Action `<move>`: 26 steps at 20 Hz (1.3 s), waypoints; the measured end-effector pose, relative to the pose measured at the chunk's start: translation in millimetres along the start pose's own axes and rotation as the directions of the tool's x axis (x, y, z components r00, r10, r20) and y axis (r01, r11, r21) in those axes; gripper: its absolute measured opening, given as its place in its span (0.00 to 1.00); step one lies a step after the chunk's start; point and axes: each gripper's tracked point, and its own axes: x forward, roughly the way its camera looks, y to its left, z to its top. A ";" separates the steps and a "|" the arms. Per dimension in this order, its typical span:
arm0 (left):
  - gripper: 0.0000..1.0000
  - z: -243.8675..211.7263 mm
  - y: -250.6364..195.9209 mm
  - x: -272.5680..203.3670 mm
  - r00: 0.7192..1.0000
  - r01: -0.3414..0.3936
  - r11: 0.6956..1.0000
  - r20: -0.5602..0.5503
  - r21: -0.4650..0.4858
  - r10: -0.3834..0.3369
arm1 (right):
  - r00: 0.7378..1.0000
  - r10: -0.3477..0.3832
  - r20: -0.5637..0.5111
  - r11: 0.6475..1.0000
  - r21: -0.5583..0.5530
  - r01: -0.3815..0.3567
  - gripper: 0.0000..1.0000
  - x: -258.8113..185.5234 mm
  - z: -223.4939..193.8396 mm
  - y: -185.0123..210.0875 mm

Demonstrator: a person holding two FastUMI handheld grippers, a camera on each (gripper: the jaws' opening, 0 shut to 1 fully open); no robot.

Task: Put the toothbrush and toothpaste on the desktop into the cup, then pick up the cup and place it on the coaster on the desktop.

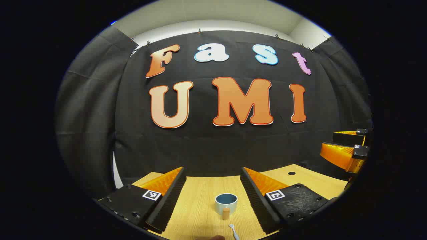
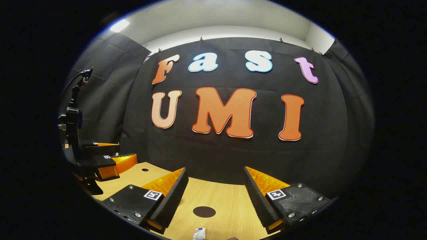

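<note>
cup (image 1: 226,203) being seen upright, nothing visible inside | left gripper (image 1: 213,186) being held agape | right gripper (image 2: 215,186) being held agape over coaster (image 2: 204,211)

One cup (image 1: 226,202), one toothbrush (image 1: 234,230), one coaster (image 2: 204,211).
</note>
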 end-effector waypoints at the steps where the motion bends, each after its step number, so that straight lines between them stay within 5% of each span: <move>1: 0.98 1.4 -0.5 0.3 1.000 -0.001 1.000 0.002 0.001 0.001 | 1.000 0.001 -0.004 1.000 0.003 -0.001 0.98 0.3 1.1 0.1; 16: 0.98 22.5 -6.6 -11.5 0.997 -0.025 1.000 0.068 0.003 0.025 | 1.000 0.021 0.007 1.000 -0.019 -0.021 0.98 -11.9 9.2 3.0; 26: 0.98 -43.4 -18.4 -10.1 0.984 0.011 0.999 -0.177 -0.034 -0.017 | 0.974 0.041 -0.224 0.999 0.009 -0.040 0.98 -19.9 -53.7 1.8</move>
